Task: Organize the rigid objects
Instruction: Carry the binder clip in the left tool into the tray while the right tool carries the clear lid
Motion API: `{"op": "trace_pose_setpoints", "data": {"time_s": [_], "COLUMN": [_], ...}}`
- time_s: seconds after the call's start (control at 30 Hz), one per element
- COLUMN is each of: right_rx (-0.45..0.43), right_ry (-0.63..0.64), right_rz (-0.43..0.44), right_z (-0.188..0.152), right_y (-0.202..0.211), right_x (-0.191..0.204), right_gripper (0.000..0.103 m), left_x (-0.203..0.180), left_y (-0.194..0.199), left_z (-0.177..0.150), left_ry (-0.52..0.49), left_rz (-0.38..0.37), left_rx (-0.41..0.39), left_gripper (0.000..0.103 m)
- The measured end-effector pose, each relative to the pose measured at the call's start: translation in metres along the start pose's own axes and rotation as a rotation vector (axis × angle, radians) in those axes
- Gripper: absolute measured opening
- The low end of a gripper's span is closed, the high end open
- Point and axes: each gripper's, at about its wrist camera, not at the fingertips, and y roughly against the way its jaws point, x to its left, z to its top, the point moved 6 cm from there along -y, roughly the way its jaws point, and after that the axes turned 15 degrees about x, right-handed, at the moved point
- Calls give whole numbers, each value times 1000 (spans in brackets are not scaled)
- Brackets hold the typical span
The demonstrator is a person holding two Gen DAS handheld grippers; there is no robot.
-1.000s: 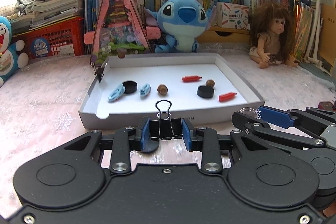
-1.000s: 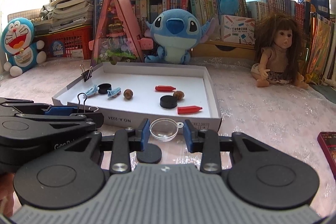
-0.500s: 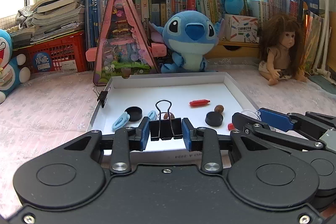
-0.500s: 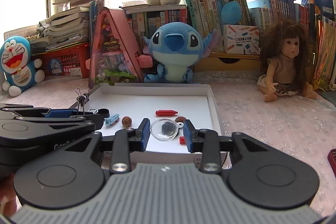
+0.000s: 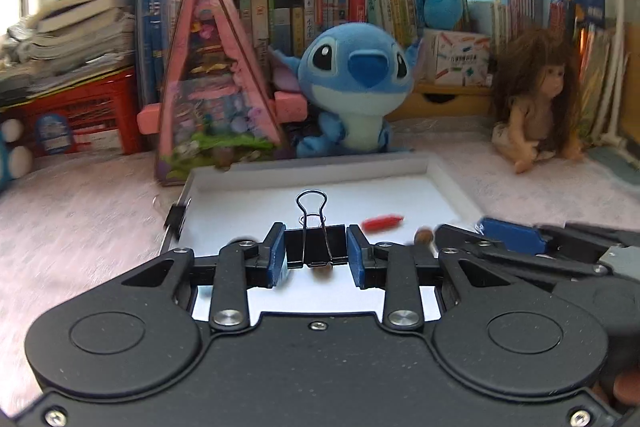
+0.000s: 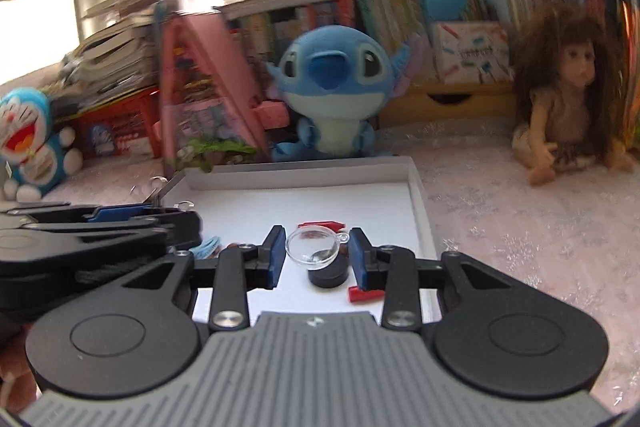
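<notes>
The left gripper (image 5: 316, 257) has its blue fingers (image 5: 277, 254) closed on a black binder clip (image 5: 316, 251), held above the white tray (image 5: 448, 179) near its front edge; the clip's wire handle stands upright, pointing away from the camera toward the tray's far wall. The right gripper (image 6: 316, 255) grips a clear dome (image 6: 314, 250) between its fingers (image 6: 276, 255), also over the tray's front part; its small loop points right, and its open side faces the camera, slightly tilted. Under the dome lies a black disc (image 6: 328, 275); a red piece (image 6: 364, 294) lies just beside it, long axis across the tray. A second red piece (image 5: 382, 222) lies mid-tray, likewise crosswise. Another clip (image 5: 176, 221) bites the tray's left wall. Book spines behind the blue plush (image 5: 356, 87) carry print too blurred to read.
</notes>
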Motion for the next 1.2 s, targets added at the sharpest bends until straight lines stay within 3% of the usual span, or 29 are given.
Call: {"op": "trace_pose_setpoints", "data": {"time_s": [0.13,0.23,0.57,0.8,1.2], "right_rx": [17,51,280,265,248], "right_ry": [-47,-73,-105,-93,-6], "right_rz": [-6,-5,71,17,-59], "right_z": [23,34,55,58,54], "right_y": [-8,-17,-58,-79,-102], "right_x": [-22,-33,-49,-43,-29], "right_gripper": [39,39,40,40,40], "left_x": [18,28,41,55,51], "left_y": [-8,-24,-76,-103,-131], "left_z": [24,34,51,53,43], "left_ry": [3,34,13,91,100], "left_rz": [2,-35,-72,-74,-21], "left_rx": [9,64,215,249,253], "left_gripper": [30,30,30,30,30]}}
